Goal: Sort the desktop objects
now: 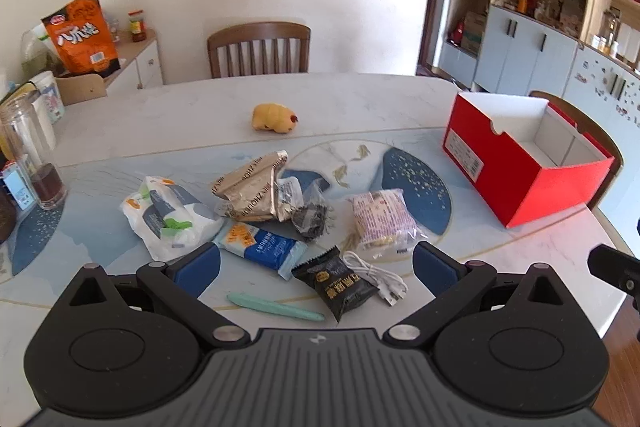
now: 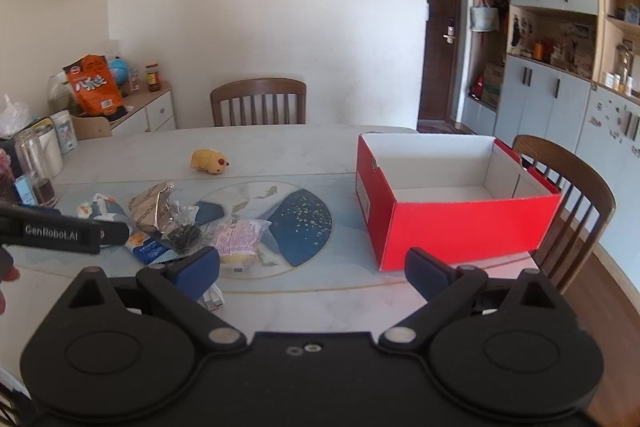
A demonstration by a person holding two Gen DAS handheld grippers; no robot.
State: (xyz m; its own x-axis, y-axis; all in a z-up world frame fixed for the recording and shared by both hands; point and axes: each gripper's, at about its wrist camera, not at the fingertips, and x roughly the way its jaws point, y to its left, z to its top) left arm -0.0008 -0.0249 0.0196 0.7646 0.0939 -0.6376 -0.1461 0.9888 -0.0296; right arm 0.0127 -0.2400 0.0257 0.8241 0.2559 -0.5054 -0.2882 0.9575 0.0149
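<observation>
A pile of items lies mid-table: a white wipes pack [image 1: 170, 217], a gold foil bag [image 1: 252, 193], a blue snack bar [image 1: 262, 245], a black packet [image 1: 340, 283], a white cable [image 1: 378, 277], a pink noodle pack [image 1: 382, 219], and a mint pen [image 1: 274, 306]. A yellow plush toy [image 1: 274, 119] lies farther back. An empty red box [image 1: 524, 157] stands at the right, also in the right wrist view [image 2: 460, 223]. My left gripper [image 1: 316, 267] is open above the black packet and cable. My right gripper [image 2: 312, 269] is open and empty, between the pile and the box.
A glass jar [image 1: 34, 155] and cups stand at the table's left edge. Wooden chairs [image 1: 259, 49] stand behind and to the right of the table [image 2: 304, 143]. A side cabinet with an orange snack bag [image 1: 84, 35] is at far left.
</observation>
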